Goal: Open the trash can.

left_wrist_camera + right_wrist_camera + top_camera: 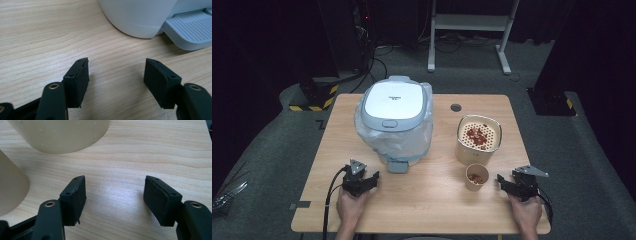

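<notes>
My left gripper (360, 182) rests low on the wooden counter (422, 200), jaws apart with only bare wood between them, aimed at the foot pedal (190, 32) of the white bin (394, 120) just ahead; I judge it parked there so it can steady the bin or work the pedal once something needs tipping in. The bin stands toward the back left, its lid (392, 100) closed and a clear liner bag (422, 137) bunched around its body, which suggests it is ready to take waste. To its right stands a beige tub (478, 140) with a perforated insert holding reddish scraps, and touching or just in front of it a small paper cup (476, 177) with what looks like more of the same, though the high view is too coarse to be sure. My right gripper (517, 186) sits near the cup on its right, jaws spread and empty, the cup's side (10, 187) off to one edge: placed, I think, to close on the cup next.
</notes>
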The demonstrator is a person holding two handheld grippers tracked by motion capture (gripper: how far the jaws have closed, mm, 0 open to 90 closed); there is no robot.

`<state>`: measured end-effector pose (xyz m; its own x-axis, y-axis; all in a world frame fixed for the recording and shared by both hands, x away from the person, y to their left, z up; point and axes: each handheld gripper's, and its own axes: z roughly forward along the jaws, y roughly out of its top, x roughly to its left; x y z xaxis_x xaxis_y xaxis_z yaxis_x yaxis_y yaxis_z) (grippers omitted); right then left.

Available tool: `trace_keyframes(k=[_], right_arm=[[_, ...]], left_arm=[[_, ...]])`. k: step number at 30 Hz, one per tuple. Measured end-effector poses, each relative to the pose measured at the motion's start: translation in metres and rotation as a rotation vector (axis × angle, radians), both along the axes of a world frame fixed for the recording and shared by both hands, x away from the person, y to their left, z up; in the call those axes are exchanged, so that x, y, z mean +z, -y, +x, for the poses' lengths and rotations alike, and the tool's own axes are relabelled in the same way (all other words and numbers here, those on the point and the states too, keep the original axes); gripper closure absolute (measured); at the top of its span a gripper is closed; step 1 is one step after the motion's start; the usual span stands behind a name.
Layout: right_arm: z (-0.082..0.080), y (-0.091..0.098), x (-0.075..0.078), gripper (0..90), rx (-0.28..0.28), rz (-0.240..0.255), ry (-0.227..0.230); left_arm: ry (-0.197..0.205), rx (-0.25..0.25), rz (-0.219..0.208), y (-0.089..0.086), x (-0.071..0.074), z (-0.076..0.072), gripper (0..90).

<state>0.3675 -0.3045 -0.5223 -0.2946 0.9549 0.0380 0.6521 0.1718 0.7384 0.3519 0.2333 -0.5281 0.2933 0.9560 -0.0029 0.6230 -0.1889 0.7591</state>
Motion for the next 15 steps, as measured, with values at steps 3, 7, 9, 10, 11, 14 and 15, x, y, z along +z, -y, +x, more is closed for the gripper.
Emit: trace_keyframes(k=[3, 7, 9, 10, 11, 14, 15], right_arm=[[0.0, 0.0, 0.0, 34.7, 0.0, 0.0, 0.0], [0.0, 0.0, 0.0, 34.7, 0.0, 0.0, 0.0], [0.0, 0.0, 0.0, 34.7, 0.0, 0.0, 0.0], [0.0001, 0.0002, 0.0, 34.6, 0.001, 0.001, 0.0], [0.0001, 0.0002, 0.0, 34.6, 0.001, 0.001, 0.0], [0.0001, 0.0003, 0.0001, 34.3, 0.003, 0.002, -0.001], [0.0001, 0.0003, 0.0001, 34.3, 0.003, 0.002, -0.001]], left_arm=[[-0.001, -0.004, 0.001, -0.0001, 0.0, 0.0, 35.7], [-0.002, -0.003, -0.004, -0.0002, 0.0001, -0.0002, 35.6], [-0.003, 0.003, 0.0, -0.0006, 0.0003, -0.0008, 37.8], [0.0, 0.009, -0.005, -0.0003, 0.0002, -0.0008, 39.1], [0.0, 0.009, -0.005, -0.0003, 0.0002, -0.0008, 40.2], [0.004, 0.019, -0.005, -0.0013, 0.0004, -0.001, 43.3], [0.005, 0.016, -0.004, -0.0012, 0.0004, -0.0013, 43.3]])
